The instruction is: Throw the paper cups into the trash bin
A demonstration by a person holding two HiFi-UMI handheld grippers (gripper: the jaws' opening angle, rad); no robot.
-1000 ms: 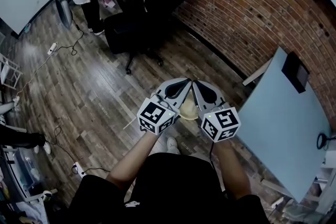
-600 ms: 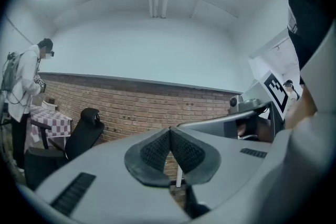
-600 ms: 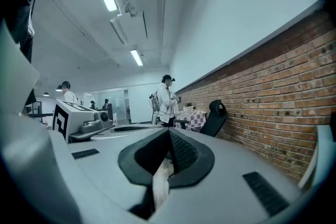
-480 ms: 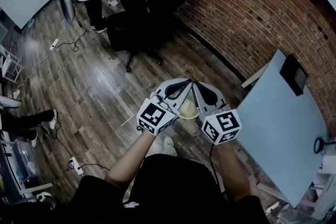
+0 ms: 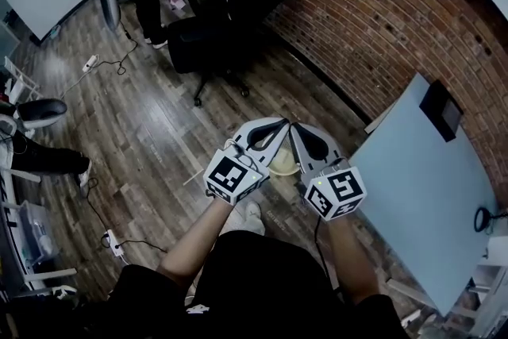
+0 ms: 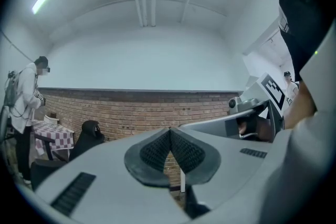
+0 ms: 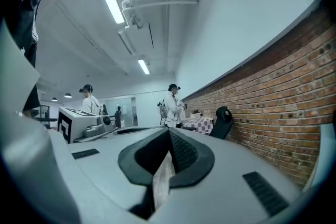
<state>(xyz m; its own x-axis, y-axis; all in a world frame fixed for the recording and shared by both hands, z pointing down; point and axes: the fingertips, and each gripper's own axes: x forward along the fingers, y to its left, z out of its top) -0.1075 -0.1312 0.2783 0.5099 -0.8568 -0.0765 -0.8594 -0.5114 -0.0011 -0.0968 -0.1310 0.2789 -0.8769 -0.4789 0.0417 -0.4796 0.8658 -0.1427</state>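
Holding the cup (image 5: 283,163) low between both grippers, you stand over wood floor (image 5: 159,131); no bin shows in any view. Right gripper (image 5: 300,135): fingers (image 7: 181,152) clamped on a tan strip of cup wall. Left gripper (image 5: 274,129): fingers (image 6: 155,152) closed tip to tip, with a thin white edge pinched low between them. I judge that edge to be the same cup's rim, though that view shows little of it.

Risks from here:
- Both grips look like thin bites on paper. If your hands drift apart, the wall could tear or crumple and the cup could drop.
- With only an edge held, a quick swing could pull the cup free.
- You have no bin to aim at yet, so releasing now would put the cup on the floor.
- A cable (image 5: 111,238) lies near your left side and a chair (image 5: 210,44) stands ahead, so walking while looking for the bin could snag or bump you.

Against a second ago:
- The grippers and cup keep the same pose, pressed together.
- The view has swung a little.
- A bystander's leg (image 5: 48,163) has come further in at the left edge, higher up than it was.
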